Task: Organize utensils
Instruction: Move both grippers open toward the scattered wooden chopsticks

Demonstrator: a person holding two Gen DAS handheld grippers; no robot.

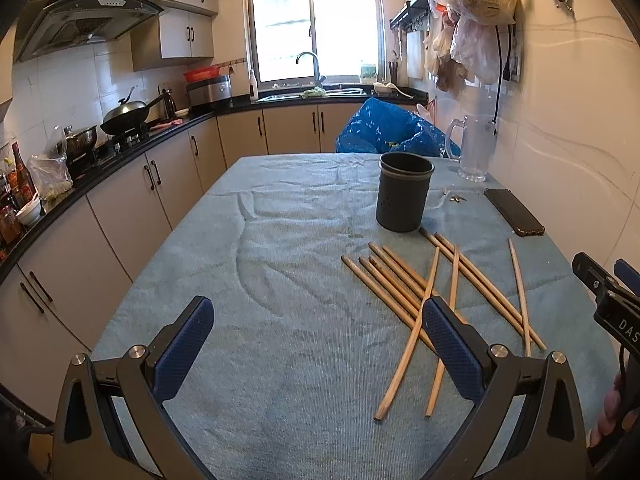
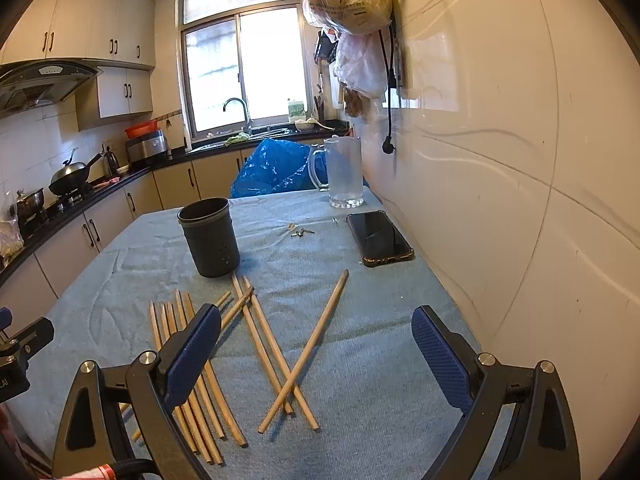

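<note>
Several wooden chopsticks (image 1: 400, 280) lie loose and crossed on the blue-grey cloth (image 1: 280, 264), in front of a dark grey cylindrical utensil holder (image 1: 404, 192) that stands upright and looks empty. In the right wrist view the chopsticks (image 2: 264, 344) lie just before the holder (image 2: 210, 236). My left gripper (image 1: 316, 328) is open and empty, above the cloth left of the chopsticks. My right gripper (image 2: 316, 340) is open and empty, hovering over the chopsticks; its body shows at the right edge of the left wrist view (image 1: 612, 300).
A black phone (image 2: 378, 238) lies near the wall (image 2: 520, 160), with small keys (image 2: 300, 232) beside it. A clear glass jug (image 2: 344, 172) stands at the table's far end before a blue bag (image 2: 272, 168). Kitchen counter and stove (image 1: 120, 132) run along the left.
</note>
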